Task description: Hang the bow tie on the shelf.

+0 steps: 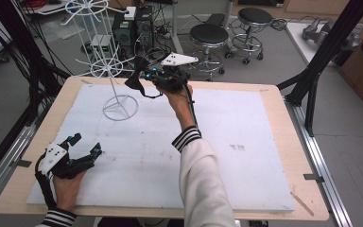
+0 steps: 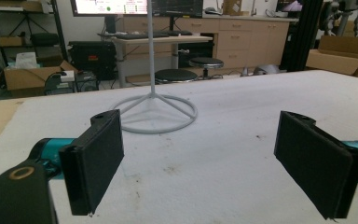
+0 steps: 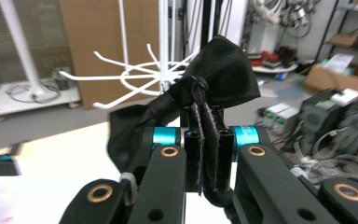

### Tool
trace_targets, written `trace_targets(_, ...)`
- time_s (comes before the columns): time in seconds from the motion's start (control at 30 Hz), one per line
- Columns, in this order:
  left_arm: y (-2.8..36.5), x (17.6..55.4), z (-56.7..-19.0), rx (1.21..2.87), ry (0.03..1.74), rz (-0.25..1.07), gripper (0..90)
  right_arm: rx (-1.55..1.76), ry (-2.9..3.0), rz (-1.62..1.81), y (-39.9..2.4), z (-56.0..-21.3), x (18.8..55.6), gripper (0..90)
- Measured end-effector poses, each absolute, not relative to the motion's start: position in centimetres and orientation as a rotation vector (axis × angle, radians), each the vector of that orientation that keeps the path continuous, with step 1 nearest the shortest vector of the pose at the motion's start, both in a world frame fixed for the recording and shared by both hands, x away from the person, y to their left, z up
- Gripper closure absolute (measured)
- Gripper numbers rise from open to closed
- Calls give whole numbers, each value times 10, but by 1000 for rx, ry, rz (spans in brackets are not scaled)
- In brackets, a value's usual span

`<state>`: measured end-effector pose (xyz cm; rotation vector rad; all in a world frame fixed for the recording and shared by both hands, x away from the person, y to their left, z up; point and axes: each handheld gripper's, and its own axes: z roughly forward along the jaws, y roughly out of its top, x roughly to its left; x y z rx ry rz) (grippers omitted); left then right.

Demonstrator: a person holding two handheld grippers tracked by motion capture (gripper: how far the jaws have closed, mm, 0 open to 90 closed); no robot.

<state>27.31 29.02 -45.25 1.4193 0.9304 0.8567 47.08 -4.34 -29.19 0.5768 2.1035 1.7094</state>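
Black cloth, a mask (image 3: 223,70) by the look of its ear loop, is pinched in the right tool (image 3: 204,140), whose two pads are pressed together on the gathered loop and an edge of fabric. Held this way the mask hangs free beyond the jaws, so a loop can be slipped over a prong. In the high view the right tool (image 1: 144,78) is raised above the far edge of the counter (image 1: 274,189), just right of the rack (image 1: 105,66), at about the height of the rack's lower ring of prongs; the mask (image 1: 133,81) dangles on the side facing the rack. That placing suggests the mask is meant to be hung on one of those prongs, and it is not yet on any.

The left tool (image 1: 82,149) rests low on the white mat (image 1: 246,123), well away from the rack at the near left corner, jaws spread wide with nothing between them. In its own view the pads (image 2: 98,161) frame the rack's round base (image 2: 156,114). It seems parked, out of the way, ready to steady the rack if needed.

Counted: one mask, one rack with two visible tiers of prongs, two tools, one mat on one counter. Beyond the rack, two stools (image 1: 209,35) stand on the floor.
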Motion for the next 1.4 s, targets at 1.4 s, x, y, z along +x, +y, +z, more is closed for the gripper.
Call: trace_targets(1.4,290,273,-453,1424,919,856,159,650,2121,1733,-26,-313,513,867)
